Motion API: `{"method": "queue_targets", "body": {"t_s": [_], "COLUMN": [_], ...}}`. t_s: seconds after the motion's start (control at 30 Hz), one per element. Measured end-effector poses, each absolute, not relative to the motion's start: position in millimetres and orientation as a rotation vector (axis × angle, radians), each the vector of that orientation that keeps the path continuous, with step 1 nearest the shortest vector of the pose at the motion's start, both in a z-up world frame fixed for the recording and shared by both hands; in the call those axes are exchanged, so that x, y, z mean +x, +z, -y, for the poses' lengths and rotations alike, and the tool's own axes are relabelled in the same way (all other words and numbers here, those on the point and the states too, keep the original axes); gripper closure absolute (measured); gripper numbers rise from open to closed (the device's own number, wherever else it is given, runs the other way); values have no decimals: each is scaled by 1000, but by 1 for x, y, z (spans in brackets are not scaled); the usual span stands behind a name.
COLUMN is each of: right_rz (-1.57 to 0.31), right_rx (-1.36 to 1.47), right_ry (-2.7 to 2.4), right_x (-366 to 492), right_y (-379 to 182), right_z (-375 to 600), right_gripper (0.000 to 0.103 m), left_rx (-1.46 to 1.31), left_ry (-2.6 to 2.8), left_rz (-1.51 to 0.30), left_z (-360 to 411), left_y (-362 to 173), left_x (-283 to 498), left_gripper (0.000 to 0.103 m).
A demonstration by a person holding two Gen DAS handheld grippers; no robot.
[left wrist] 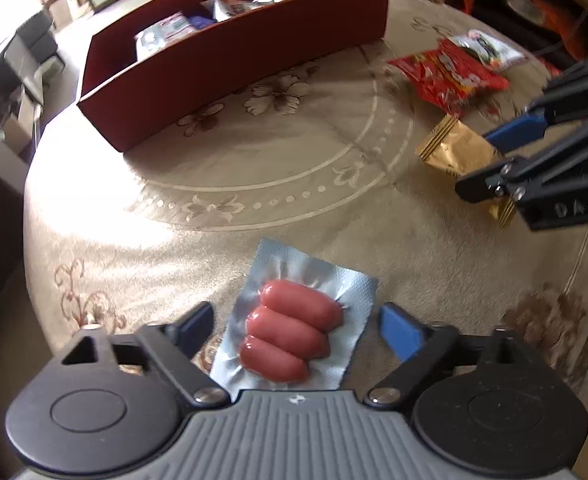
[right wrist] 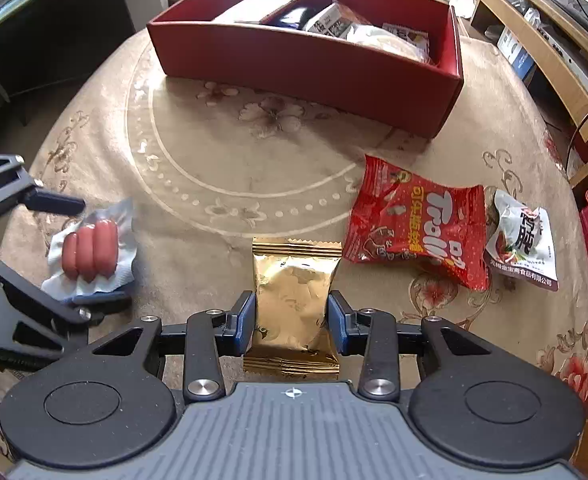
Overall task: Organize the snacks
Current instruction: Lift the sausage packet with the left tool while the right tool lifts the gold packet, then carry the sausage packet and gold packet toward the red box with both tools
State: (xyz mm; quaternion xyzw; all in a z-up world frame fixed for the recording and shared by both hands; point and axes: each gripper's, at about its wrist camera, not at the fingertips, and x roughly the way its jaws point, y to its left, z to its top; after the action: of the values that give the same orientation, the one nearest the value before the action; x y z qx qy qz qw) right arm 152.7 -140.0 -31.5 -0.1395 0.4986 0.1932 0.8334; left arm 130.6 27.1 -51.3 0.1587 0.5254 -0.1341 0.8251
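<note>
On the round counter [right wrist: 198, 152] covered by a beige flowered cloth, a clear vacuum pack of three pink sausages [left wrist: 294, 330] lies near the left front edge, its long axis running roughly from the front edge toward the far side, tilted a little to the right, while the three sausages inside lie crosswise to that axis, side by side. The left hand-held gripper [left wrist: 294, 326] is spread wide around this pack, one blue pad on each side; whether the pads touch the wrapper cannot be told. A gold foil snack packet [right wrist: 292, 300] with crimped ends lies near the front edge at the middle, its long axis pointing from the front edge toward the far side. The right hand-held gripper [right wrist: 290, 320] is closed in on it, both blue pads pressing the packet's long sides about halfway along. A red gummy-candy bag [right wrist: 418, 224] and a white printed snack pouch [right wrist: 526, 240] lie toward the right edge, just beside each other. A dark red rectangular cardboard box [right wrist: 306, 68] stands at the far edge with several packets inside.
</note>
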Motion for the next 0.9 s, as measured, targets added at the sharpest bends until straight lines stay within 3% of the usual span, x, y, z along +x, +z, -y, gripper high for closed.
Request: {"method": "queue_targets", "body": {"t_s": [0.13, 0.17, 0.23, 0.9], "right_rz": [-1070, -1072, -1074, -985], "right_rx": [-285, -284, -281, -237], "right_ry": [408, 407, 407, 386], "right_x": [152, 151, 152, 160], "right_y": [-34, -34, -35, -14], "right_z": [143, 144, 144, 147], "right_gripper": [57, 57, 57, 57], "left_rx": [368, 350, 267, 23], "left_ry": [-341, -351, -358, -165], "left_rz": [-1114, -1121, -1151, -1072], "left_z": [-29, -31, -36, -45], "left_y": [-54, -53, -49, -23], "left_x": [131, 132, 130, 148], "left_gripper": [9, 13, 32, 35]}}
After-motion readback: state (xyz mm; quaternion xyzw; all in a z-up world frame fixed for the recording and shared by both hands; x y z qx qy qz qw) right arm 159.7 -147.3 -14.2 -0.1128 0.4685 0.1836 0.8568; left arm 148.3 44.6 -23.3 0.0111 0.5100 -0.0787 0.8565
